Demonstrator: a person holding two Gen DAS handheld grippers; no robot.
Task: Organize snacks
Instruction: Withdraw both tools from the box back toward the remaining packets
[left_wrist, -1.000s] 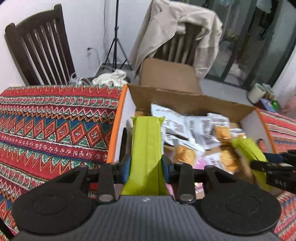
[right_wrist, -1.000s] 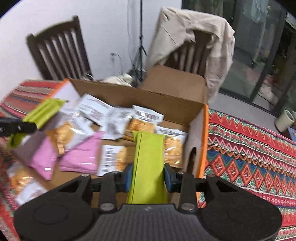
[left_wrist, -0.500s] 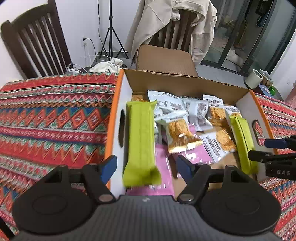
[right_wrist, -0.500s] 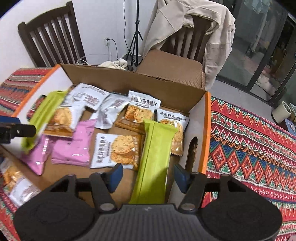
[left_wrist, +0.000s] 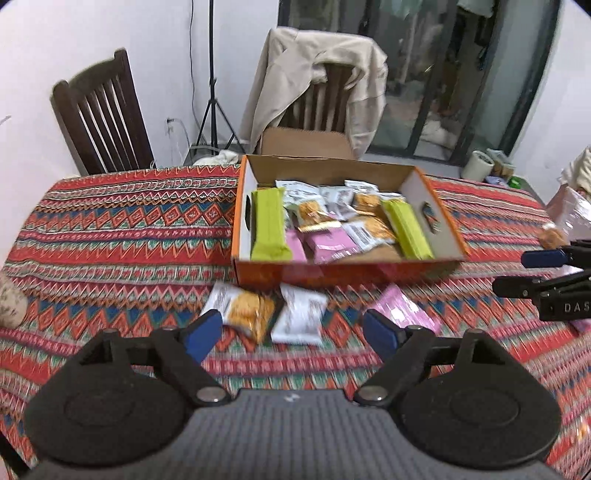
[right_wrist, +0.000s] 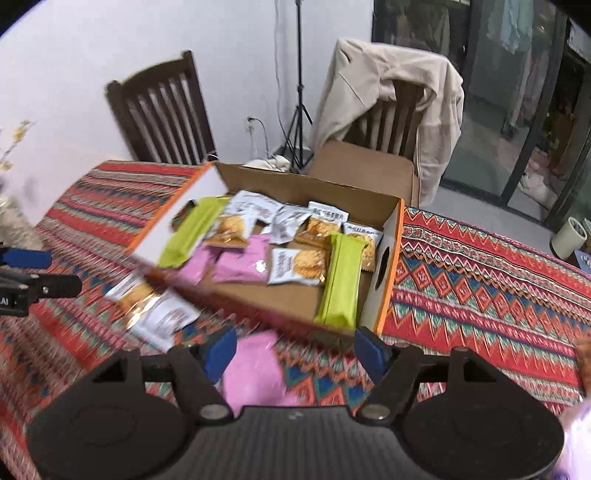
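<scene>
An orange cardboard box (left_wrist: 332, 271) (right_wrist: 388, 273) sits on the patterned tablecloth and holds several snack packets. One green bar (left_wrist: 268, 223) (right_wrist: 192, 230) lies along its left wall, another green bar (left_wrist: 405, 229) (right_wrist: 341, 278) along its right wall. My left gripper (left_wrist: 293, 334) hangs above the table in front of the box, jaws still opening, nothing between them. Below it lie a cracker packet (left_wrist: 243, 308) and a white packet (left_wrist: 301, 314). My right gripper (right_wrist: 295, 350) is also still opening and empty, over a pink packet (right_wrist: 255, 373).
Loose packets lie on the tablecloth (left_wrist: 110, 229) in front of the box, with more at the far right (left_wrist: 569, 218). Two dark wooden chairs (left_wrist: 101, 118) stand behind the table, one draped with a beige jacket (left_wrist: 317, 70). A tripod (right_wrist: 299, 110) stands by the wall.
Both grippers let go of their green bars, which now lie in the box along its side walls. Both pulled back and up from the box, with jaws spread wide.
</scene>
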